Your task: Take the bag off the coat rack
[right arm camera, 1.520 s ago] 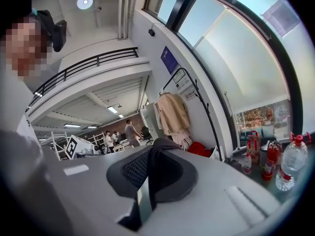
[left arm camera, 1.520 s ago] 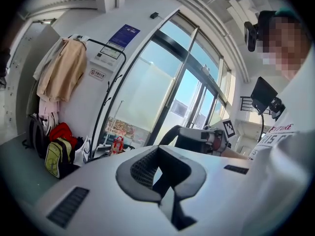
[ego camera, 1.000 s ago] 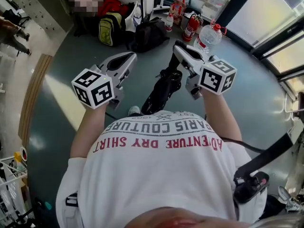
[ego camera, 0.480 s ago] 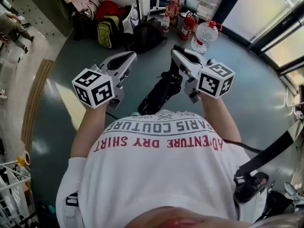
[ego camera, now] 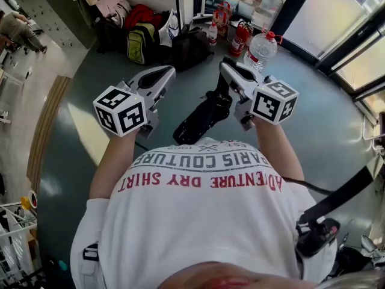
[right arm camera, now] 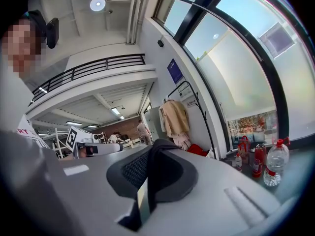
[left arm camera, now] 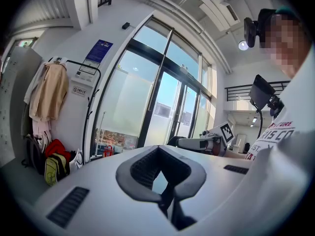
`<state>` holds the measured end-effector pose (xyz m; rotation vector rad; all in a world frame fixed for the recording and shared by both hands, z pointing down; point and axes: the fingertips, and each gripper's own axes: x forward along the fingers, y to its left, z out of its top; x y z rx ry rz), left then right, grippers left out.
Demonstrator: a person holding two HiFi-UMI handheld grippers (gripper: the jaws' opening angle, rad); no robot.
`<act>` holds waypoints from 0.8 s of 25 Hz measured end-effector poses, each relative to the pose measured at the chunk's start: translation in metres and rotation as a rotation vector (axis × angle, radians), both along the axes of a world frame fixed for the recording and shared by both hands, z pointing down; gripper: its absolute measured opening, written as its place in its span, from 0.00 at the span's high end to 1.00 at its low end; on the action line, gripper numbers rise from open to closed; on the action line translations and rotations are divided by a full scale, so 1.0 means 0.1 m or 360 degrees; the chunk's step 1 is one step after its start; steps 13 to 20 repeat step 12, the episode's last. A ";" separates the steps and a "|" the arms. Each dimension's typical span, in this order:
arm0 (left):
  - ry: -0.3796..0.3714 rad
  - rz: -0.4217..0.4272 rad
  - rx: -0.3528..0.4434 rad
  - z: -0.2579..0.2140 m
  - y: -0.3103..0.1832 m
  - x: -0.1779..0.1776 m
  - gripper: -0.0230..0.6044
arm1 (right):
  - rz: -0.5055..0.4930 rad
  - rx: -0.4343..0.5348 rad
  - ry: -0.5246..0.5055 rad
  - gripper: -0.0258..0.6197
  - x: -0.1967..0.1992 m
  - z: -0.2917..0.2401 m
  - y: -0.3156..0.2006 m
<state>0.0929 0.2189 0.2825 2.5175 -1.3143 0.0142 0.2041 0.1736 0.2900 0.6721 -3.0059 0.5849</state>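
A grey floor (ego camera: 90,131) is seen below, bounded at its far edge by a white wall and tall glazed doors (left arm camera: 162,97). The near part of the head view is filled by the person's white printed shirt (ego camera: 204,221).

The coat rack (left arm camera: 90,112), a thin black pole, is stood at the floor's far edge against the wall, with a beige coat (left arm camera: 49,95) hung on it. The bag (ego camera: 201,118), black and long, is found off the rack and well apart from it. It is hung by its strap (right arm camera: 156,173) from the right claw (ego camera: 225,66), over the middle of the floor just in front of the person. Whether its lower end touches the floor cannot be told.

The right claw is closed narrow, with the black strap pinched between its pads. The left claw (ego camera: 169,72) is held beside it, apart from the bag. Its jaws are drawn together and nothing is gripped between them.

At the foot of the rack, luggage is piled: a black backpack (ego camera: 189,46), a yellow-and-black backpack (ego camera: 139,43) and a red bag (ego camera: 143,14). Near the doors, a large clear water bottle (ego camera: 263,46) with a red cap and red fire extinguishers (ego camera: 240,36) are stood on the floor.
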 end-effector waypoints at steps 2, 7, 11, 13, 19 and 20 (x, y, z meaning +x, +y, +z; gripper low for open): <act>-0.0002 -0.0001 0.0001 0.00 0.00 0.01 0.96 | -0.0002 0.0001 -0.0001 0.95 0.00 0.00 0.00; -0.0016 0.0009 -0.0008 0.03 -0.06 0.04 0.96 | 0.0025 -0.0015 -0.0016 0.95 0.02 0.01 -0.09; -0.0020 0.0018 -0.0023 0.05 -0.12 0.04 0.96 | 0.0052 -0.0029 -0.0034 0.95 0.03 -0.02 -0.18; -0.0020 0.0020 -0.0027 0.05 -0.14 0.04 0.96 | 0.0055 -0.0029 -0.0035 0.95 0.02 -0.03 -0.19; -0.0020 0.0020 -0.0027 0.05 -0.14 0.04 0.96 | 0.0055 -0.0029 -0.0035 0.95 0.02 -0.03 -0.19; -0.0020 0.0020 -0.0027 0.05 -0.14 0.04 0.96 | 0.0055 -0.0029 -0.0035 0.95 0.02 -0.03 -0.19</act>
